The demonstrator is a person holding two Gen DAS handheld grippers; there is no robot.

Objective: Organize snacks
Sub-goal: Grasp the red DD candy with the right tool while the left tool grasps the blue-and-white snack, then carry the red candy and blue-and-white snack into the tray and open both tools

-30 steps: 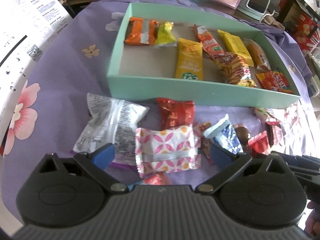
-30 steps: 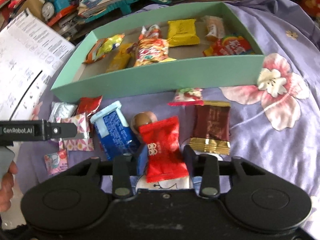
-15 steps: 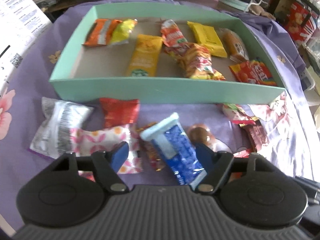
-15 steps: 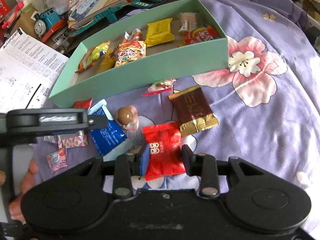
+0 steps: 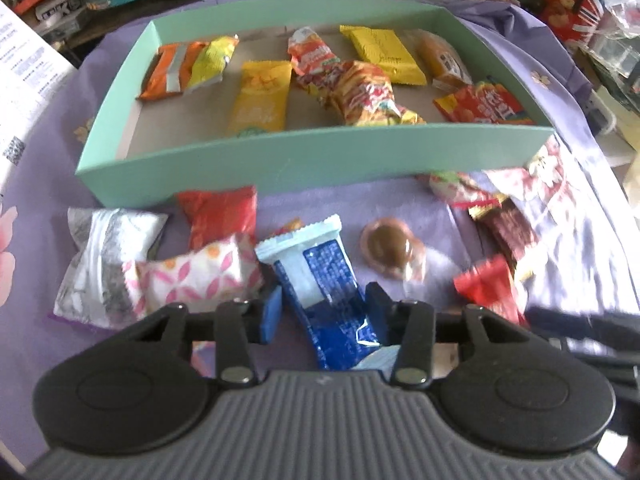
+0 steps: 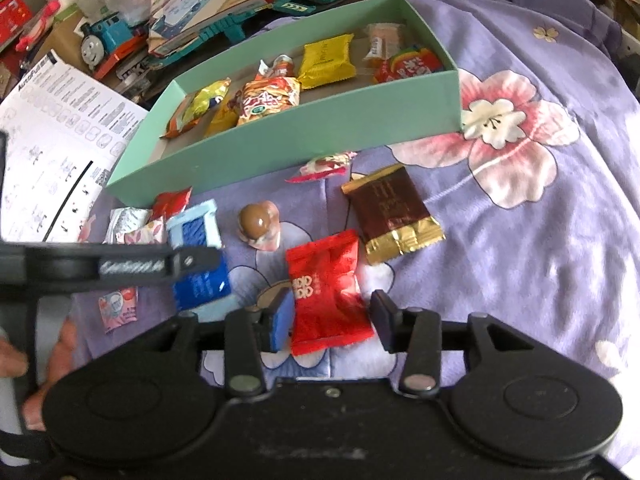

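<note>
1. The jaws of the left gripper (image 5: 324, 312) had just been closing around the blue foil wafer packet with a pale blue sealed end (image 5: 320, 280). The packet lay between them on the cloth, and a narrow gap was visible at the left pad, so they were not yet pinching it.
2. The jaws of the right gripper (image 6: 332, 318) had just been opening. They stood spread on both sides of the red plastic candy pouch with white print (image 6: 326, 288), which lay flat on the cloth with a gap at each pad. I judged it as released or not yet gripped; I could not tell which.
3. Both grippers pointed steeply down, probably because the loose snacks lay flat and had to be taken from above.
4. Just beside the blue packet lay a pink-and-white patterned pillow pouch (image 5: 192, 276) on the left and a round brown chocolate in clear wrap (image 5: 390, 248) on the right.
5. A brown wrapper with gold ends (image 6: 390, 212) lay just beyond the red pouch.
6. Farther away stood the shallow mint-green cardboard box (image 5: 280, 160), already holding several yellow, orange and red snacks. It seemed the place for the loose pieces, which waited on the purple flowered cloth (image 6: 540, 240) near its front wall.
</note>
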